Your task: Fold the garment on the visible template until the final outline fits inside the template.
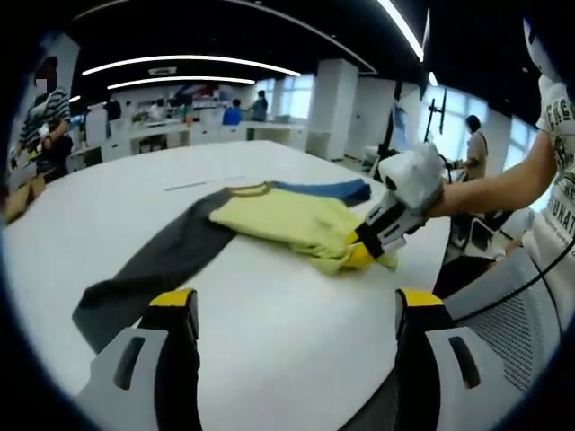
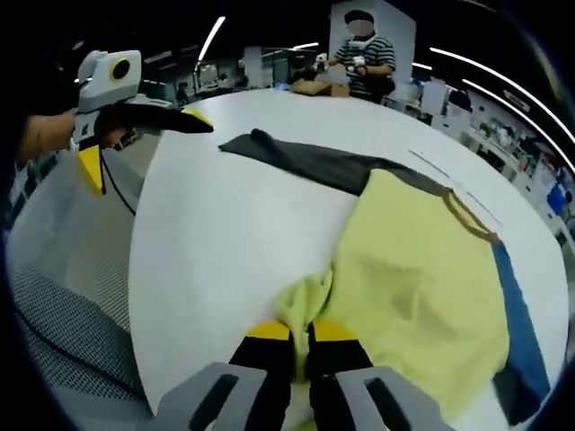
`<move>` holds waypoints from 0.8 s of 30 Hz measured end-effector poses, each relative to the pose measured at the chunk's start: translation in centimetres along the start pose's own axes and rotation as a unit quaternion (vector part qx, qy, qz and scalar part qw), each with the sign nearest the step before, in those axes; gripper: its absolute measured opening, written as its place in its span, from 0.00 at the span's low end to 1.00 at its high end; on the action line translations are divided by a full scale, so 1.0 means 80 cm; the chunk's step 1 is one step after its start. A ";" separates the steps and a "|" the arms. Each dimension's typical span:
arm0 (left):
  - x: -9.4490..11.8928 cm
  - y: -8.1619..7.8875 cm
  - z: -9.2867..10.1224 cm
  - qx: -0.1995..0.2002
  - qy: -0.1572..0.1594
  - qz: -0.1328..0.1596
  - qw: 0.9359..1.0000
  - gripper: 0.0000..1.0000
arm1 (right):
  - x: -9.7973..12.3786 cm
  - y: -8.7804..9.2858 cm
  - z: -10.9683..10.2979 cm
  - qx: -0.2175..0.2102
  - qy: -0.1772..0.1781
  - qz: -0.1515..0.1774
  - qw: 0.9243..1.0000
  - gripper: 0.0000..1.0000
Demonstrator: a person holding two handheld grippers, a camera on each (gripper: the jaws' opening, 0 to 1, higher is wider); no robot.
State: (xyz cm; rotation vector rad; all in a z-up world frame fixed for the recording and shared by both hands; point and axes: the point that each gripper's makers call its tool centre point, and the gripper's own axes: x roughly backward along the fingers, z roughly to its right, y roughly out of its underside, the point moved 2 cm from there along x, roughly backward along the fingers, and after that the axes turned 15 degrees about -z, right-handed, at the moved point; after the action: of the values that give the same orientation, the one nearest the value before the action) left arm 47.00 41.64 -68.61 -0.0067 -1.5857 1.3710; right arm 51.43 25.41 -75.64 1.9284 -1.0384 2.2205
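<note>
In the left gripper view my left gripper (image 1: 296,310) hangs released above the white table (image 1: 269,359), short of the shirt's grey sleeve (image 1: 148,278). In the right gripper view my right gripper (image 2: 301,337) clenches the yellow shirt (image 2: 422,287) hem; I should lift it low and carry it evenly across.

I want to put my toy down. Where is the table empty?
Bare white table lies between the left gripper and the shirt, and beyond its collar. It is crowded where the right gripper pinches the yellow hem.
</note>
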 end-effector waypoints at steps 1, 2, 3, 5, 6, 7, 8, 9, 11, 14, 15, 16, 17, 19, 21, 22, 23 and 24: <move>-0.001 0.000 0.000 0.000 0.000 0.000 1.000 0.87 | 0.005 -0.003 0.001 0.003 -0.002 0.003 1.000 0.00; -0.001 -0.001 0.000 -0.001 0.001 -0.001 1.000 0.87 | 0.009 -0.006 0.002 0.007 -0.004 0.008 1.000 0.00; -0.002 -0.002 0.001 -0.002 0.001 -0.001 1.000 0.86 | 0.017 -0.010 0.005 0.011 -0.006 0.015 1.000 0.00; -0.002 -0.002 0.000 -0.003 0.002 -0.002 1.000 0.86 | 0.027 -0.016 0.009 0.016 -0.005 0.022 1.000 0.00; -0.003 -0.002 0.000 -0.004 0.002 -0.002 1.000 0.86 | 0.034 -0.019 0.012 0.020 -0.002 0.025 0.999 0.00; -0.003 -0.002 0.000 -0.004 0.002 -0.002 1.000 0.86 | 0.037 -0.020 0.014 0.021 0.000 0.025 0.999 0.00; -0.003 -0.001 -0.001 -0.004 0.002 -0.003 1.000 0.86 | 0.044 -0.023 0.018 0.023 0.001 0.026 0.999 0.00; -0.003 -0.001 -0.001 -0.005 0.003 -0.004 1.000 0.86 | 0.048 -0.025 0.021 0.023 0.002 0.029 0.999 0.00; -0.003 -0.001 -0.001 -0.005 0.003 -0.004 1.000 0.85 | 0.057 -0.030 0.028 0.021 0.005 0.036 0.999 0.00; -0.004 -0.001 0.000 -0.006 0.003 -0.005 1.000 0.85 | 0.070 -0.035 0.041 0.023 0.015 0.044 0.999 0.00; -0.004 -0.001 0.000 -0.005 0.003 -0.005 1.000 0.85 | 0.072 -0.036 0.045 0.023 0.017 0.044 0.999 0.00; -0.004 -0.002 0.001 -0.005 0.003 -0.005 1.000 0.85 | 0.073 -0.036 0.048 0.023 0.018 0.044 0.999 0.00; -0.004 -0.002 0.001 -0.005 0.004 -0.005 1.000 0.84 | 0.074 -0.035 0.051 0.023 0.019 0.043 0.999 0.00; -0.004 -0.003 0.002 -0.005 0.003 -0.005 1.000 0.84 | 0.078 -0.035 0.059 0.016 0.019 0.044 0.999 0.00; -0.005 -0.002 0.002 -0.005 0.004 -0.005 1.000 0.83 | 0.083 -0.034 0.066 0.000 0.016 0.050 0.999 0.00; -0.005 -0.002 0.001 -0.005 0.003 -0.006 1.000 0.83 | 0.084 -0.034 0.069 -0.005 0.015 0.052 0.999 0.00; -0.006 -0.002 0.001 -0.004 0.003 -0.006 1.000 0.82 | 0.086 -0.033 0.074 -0.012 0.015 0.054 0.998 0.01; -0.006 -0.001 0.001 -0.004 0.003 -0.007 1.000 0.82 | 0.087 -0.032 0.079 -0.018 0.017 0.055 0.998 0.01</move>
State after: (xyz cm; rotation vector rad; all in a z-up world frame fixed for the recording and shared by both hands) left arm 47.27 41.29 -68.83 -0.0047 -1.5825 1.3536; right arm 56.36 21.56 -68.18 1.8568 -1.1991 2.2642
